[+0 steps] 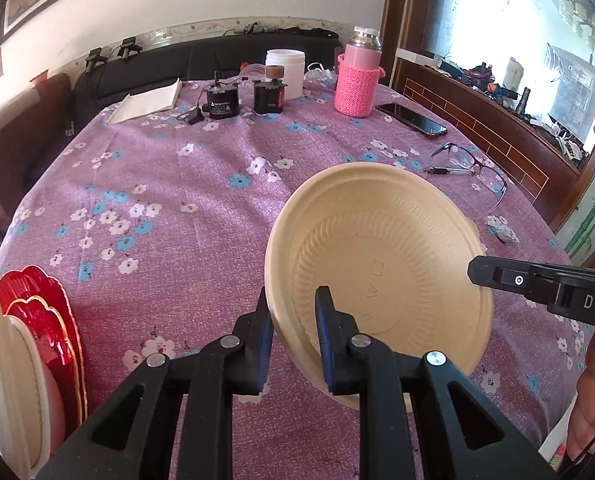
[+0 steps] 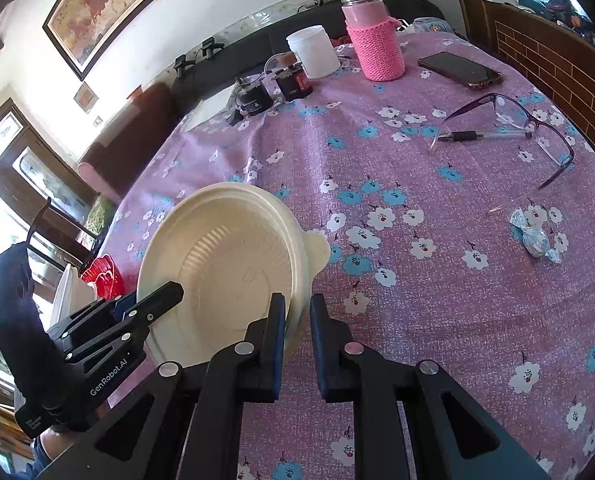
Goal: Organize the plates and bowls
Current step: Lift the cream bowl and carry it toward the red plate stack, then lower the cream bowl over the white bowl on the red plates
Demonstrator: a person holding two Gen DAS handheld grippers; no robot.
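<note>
A cream disposable bowl [image 1: 381,264] is tilted on edge above the purple flowered tablecloth [image 1: 169,184]. My left gripper [image 1: 293,308] is shut on its near-left rim. My right gripper [image 2: 297,312] is shut on the opposite rim of the same bowl [image 2: 225,264]; its finger shows in the left wrist view [image 1: 497,276]. The left gripper also shows in the right wrist view [image 2: 153,304]. At the far left stand red scalloped plates [image 1: 45,312] and white dishes [image 1: 5,364], upright; the red plates also show in the right wrist view [image 2: 105,276].
At the table's far side stand a pink knit-covered flask [image 1: 357,76], a white jar [image 1: 285,72], two black motors [image 1: 221,100] and a notebook [image 1: 145,100]. A phone [image 2: 461,68], glasses [image 2: 517,128], a pen [image 2: 481,135] and a crumpled wrapper [image 2: 533,236] lie on the right.
</note>
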